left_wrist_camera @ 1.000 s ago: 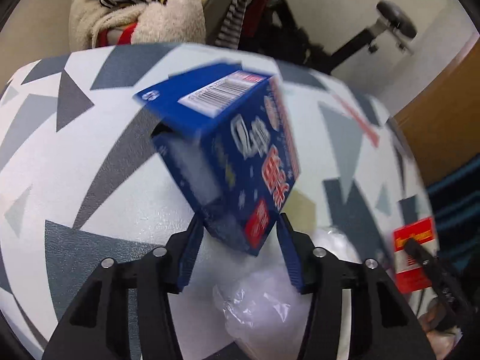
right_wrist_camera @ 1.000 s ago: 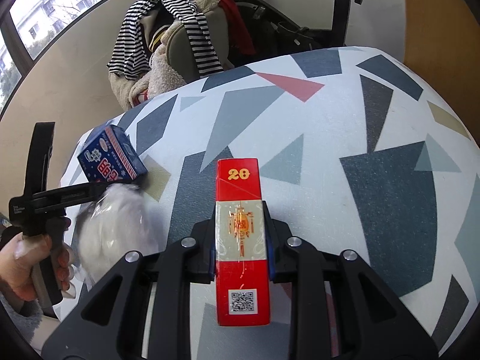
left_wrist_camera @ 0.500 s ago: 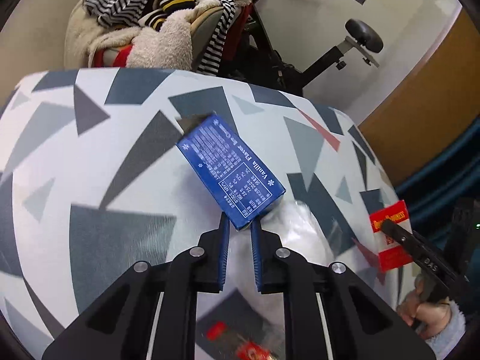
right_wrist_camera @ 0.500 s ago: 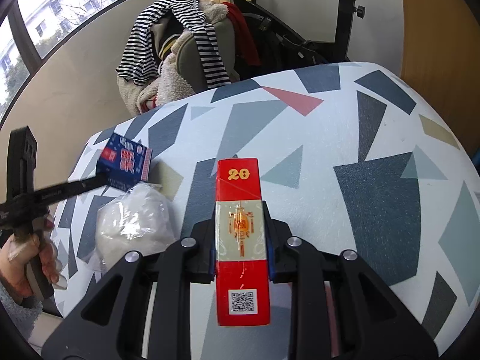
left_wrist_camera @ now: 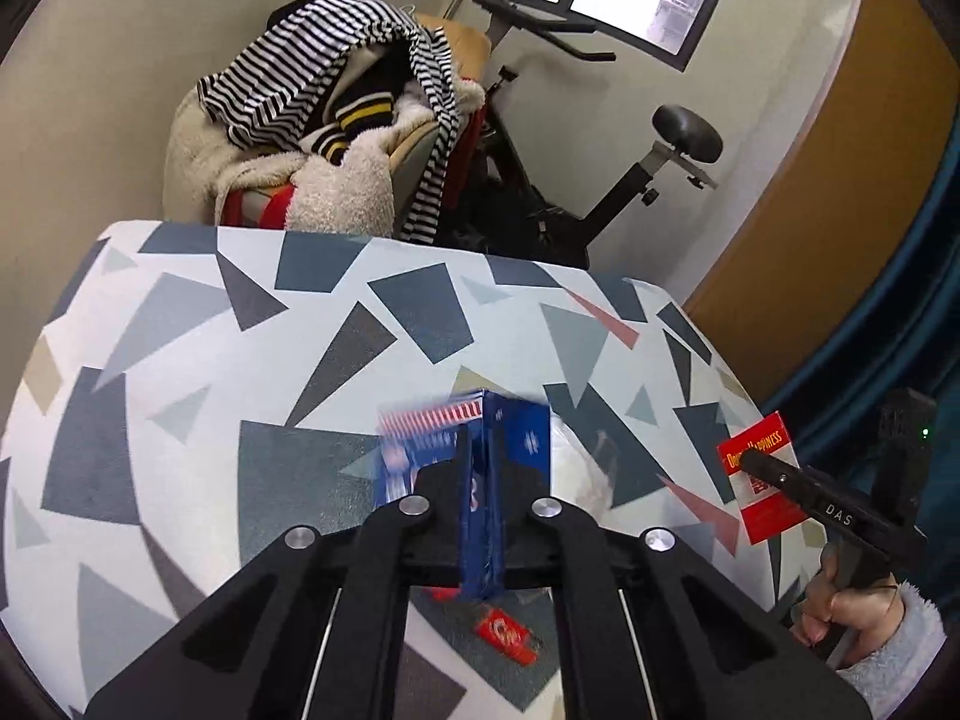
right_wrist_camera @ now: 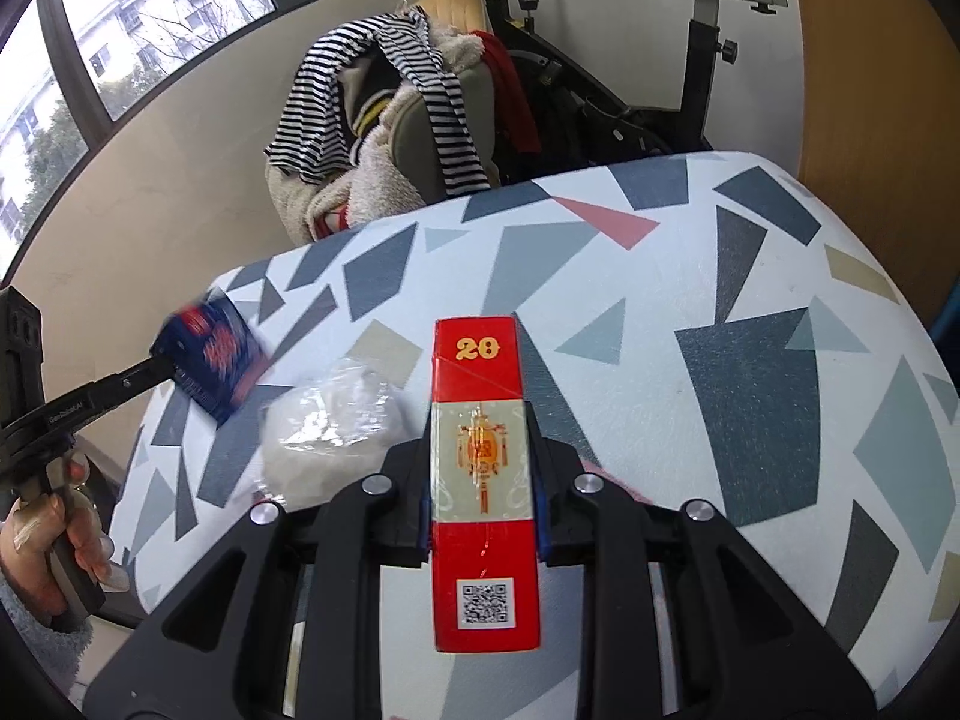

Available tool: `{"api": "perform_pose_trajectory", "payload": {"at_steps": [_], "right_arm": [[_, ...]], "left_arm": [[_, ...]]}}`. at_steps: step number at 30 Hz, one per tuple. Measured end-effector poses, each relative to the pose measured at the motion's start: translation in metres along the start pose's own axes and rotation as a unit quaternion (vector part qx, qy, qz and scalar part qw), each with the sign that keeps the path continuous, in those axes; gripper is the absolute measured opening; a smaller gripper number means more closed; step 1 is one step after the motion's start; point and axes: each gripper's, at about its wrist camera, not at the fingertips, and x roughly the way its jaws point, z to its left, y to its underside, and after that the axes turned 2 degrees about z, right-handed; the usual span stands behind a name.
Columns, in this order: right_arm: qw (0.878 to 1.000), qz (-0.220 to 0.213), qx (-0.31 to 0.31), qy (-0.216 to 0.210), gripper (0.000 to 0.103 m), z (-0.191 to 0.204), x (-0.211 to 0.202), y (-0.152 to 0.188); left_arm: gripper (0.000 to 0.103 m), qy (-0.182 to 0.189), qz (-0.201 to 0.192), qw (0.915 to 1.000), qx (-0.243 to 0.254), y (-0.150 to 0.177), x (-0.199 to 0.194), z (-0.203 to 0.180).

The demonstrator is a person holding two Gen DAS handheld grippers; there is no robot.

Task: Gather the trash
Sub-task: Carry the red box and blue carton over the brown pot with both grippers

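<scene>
Table [right_wrist_camera: 750, 312] with white cloth in grey, blue and red triangles fills the foreground. Behind the table: chair [left_wrist_camera: 444, 48] piled with striped clothes [left_wrist_camera: 306, 78] and a fleece [left_wrist_camera: 342, 192]. Just right of the chair: black exercise bike [left_wrist_camera: 684, 132]. Beige wall [left_wrist_camera: 108, 60] behind. Windows [right_wrist_camera: 138, 18] above the chair, daylight, buildings outside. Wood panel [left_wrist_camera: 810, 192] right of the bike, then blue curtain [left_wrist_camera: 900, 324].

Glossy red carton [right_wrist_camera: 485, 480], crinkly clear plastic bag [right_wrist_camera: 330, 426], matt patterned tablecloth [right_wrist_camera: 750, 312].
</scene>
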Motion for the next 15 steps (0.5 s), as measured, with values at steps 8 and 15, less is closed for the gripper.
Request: {"api": "perform_pose_trajectory", "payload": {"at_steps": [8,15], "right_arm": [[1.000,-0.011,-0.020,-0.006,0.026,0.022,-0.040,0.020],[1.000,-0.008,-0.029,-0.001,0.026,0.036,-0.061,0.039]], "left_arm": [[0.004,0.014,0.009,0.9996,0.023,0.032,-0.033,-0.018],[0.004,0.028,0.014,0.9992,0.023,0.074,-0.048,-0.033]]}}
